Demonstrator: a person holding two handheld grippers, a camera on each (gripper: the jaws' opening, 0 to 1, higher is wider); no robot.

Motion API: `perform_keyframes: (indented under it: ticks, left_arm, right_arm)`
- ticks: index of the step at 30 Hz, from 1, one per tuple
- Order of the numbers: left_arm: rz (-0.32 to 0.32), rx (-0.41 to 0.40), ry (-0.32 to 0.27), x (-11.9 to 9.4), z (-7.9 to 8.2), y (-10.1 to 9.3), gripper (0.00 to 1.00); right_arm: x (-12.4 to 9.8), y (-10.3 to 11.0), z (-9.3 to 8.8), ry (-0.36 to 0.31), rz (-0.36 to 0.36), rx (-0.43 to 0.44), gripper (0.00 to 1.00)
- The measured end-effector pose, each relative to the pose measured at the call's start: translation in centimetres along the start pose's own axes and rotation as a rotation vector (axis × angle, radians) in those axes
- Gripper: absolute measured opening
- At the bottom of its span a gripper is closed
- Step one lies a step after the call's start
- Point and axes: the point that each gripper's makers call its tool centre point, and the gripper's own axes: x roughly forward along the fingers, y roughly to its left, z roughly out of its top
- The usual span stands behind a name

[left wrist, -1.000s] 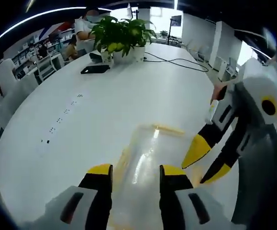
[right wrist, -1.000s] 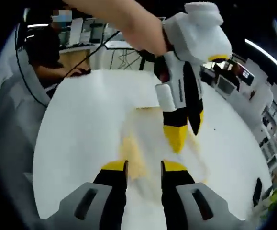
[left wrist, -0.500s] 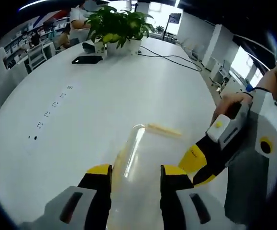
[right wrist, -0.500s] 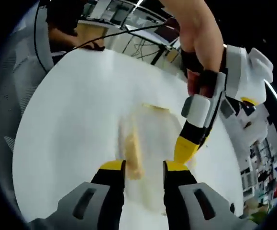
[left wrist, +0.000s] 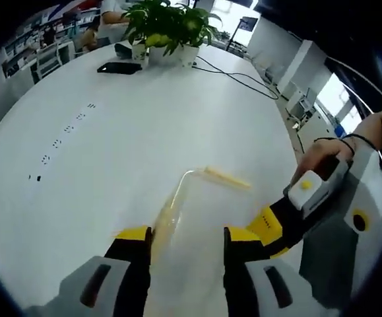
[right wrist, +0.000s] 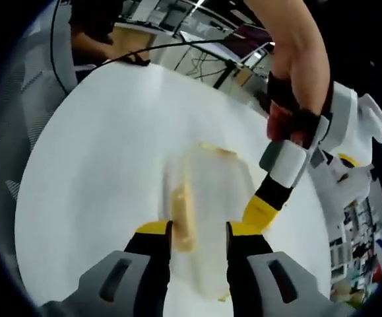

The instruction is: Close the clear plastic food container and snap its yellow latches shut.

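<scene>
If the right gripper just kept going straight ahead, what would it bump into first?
Most likely the yellow latch on the near side of the clear container, which sits right beyond the right gripper and its open fingers. Depth is hard to judge.

your left gripper [left wrist: 184,239] sits just before the container [left wrist: 197,224] on the table [left wrist: 111,145]; your right gripper [left wrist: 273,224] comes in from the right, beside it. a latch [left wrist: 227,177] lies on its far edge. potted plant [left wrist: 167,26] and a phone [left wrist: 119,67] far behind.
</scene>
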Motion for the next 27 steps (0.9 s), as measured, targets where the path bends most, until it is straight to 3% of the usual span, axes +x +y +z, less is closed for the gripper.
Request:
perform_keyframes:
  ticks: [14,27]
  left_arm:
    - [-0.031,0.016,0.128,0.26,0.01,-0.11,0.37]
    - [-0.038,0.156,0.159,0.32,0.57,-0.08,0.35]
  right_arm:
    - [0.13,-0.09,-0.07,0.020,0.009,0.001,0.29]
    - [0.01,-0.11,-0.08,0.024,0.021,0.018,0.29]
